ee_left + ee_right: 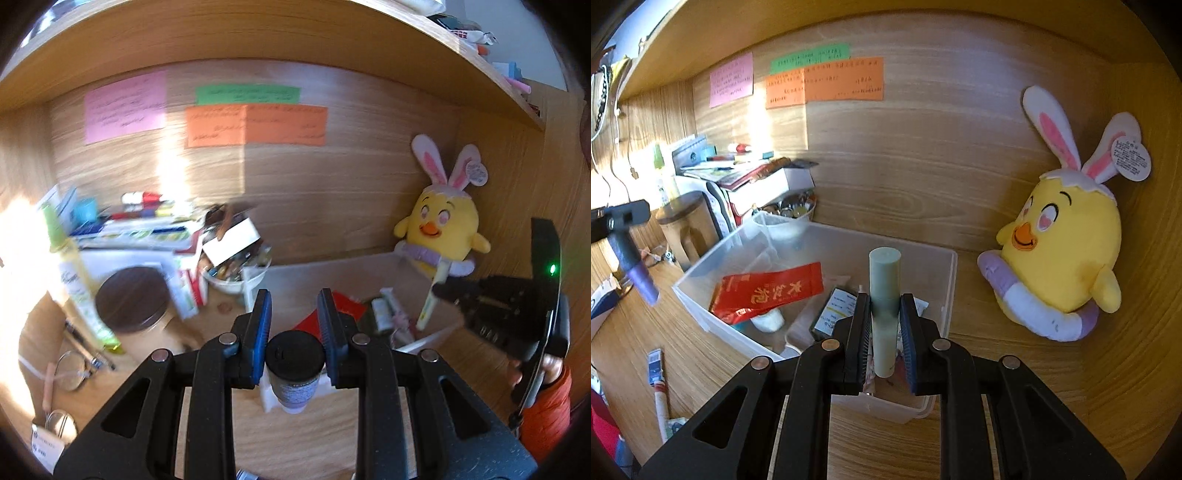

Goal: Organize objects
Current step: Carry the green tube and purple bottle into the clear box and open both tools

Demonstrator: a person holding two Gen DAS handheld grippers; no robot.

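Note:
My left gripper (pixel 295 328) is shut on a black-capped purple tube (pixel 294 369), held above the wooden desk in front of a clear plastic bin (pixel 255 280). The same tube (pixel 642 277) shows at the left of the right wrist view. My right gripper (pixel 884 325) is shut on a pale green cylindrical tube (pixel 884 295), held upright over the near side of the bin (pixel 945 280). The bin holds a red packet (pixel 768 291), a dark box (pixel 831 314) and small tubes. The right gripper's body (pixel 517 314) and its green tube (pixel 430 306) show in the left wrist view.
A yellow chick plush (pixel 1067 251) with bunny ears leans in the right corner. A brown-lidded jar (pixel 133 299), a bowl of small items (pixel 236 269), stacked books (pixel 140 229) and bottles stand at the left. Glasses (pixel 70 369) and a tube (pixel 657 384) lie on the desk.

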